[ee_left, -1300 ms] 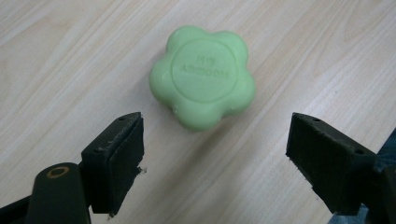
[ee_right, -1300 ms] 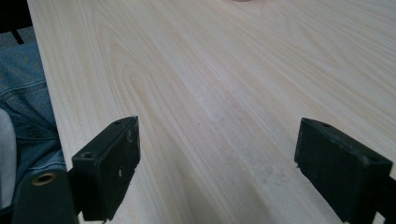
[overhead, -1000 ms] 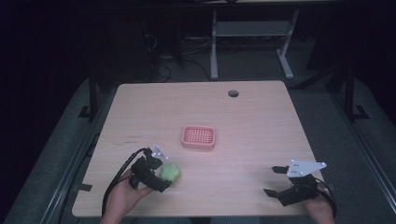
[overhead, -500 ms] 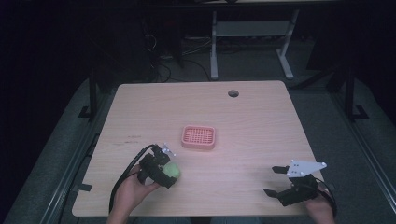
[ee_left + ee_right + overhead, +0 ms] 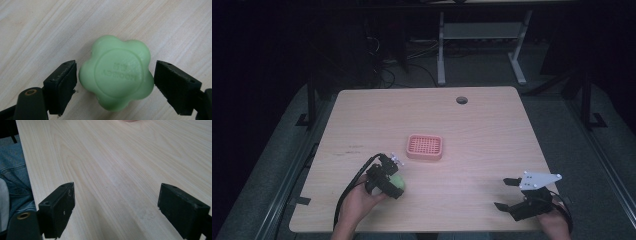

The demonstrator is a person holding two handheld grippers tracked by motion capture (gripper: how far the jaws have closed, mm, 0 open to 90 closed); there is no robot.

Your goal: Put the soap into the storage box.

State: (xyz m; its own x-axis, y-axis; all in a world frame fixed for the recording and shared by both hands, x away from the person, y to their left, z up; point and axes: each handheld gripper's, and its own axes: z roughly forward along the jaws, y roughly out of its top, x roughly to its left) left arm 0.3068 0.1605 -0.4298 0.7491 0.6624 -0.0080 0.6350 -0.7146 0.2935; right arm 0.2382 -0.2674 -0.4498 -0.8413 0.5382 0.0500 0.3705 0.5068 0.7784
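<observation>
Smooth flower-shaped green soap (image 5: 117,75); wood-grain table (image 5: 37,30)

Pink soap dish (image 5: 424,147) mid table (image 5: 492,130), cable hole (image 5: 461,100) far edge, desk frame (image 5: 482,35) behind

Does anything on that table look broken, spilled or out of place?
Nothing stands out. The green soap lies whole on the table between the left gripper's open jaws, and the pink soap dish sits flat.
</observation>
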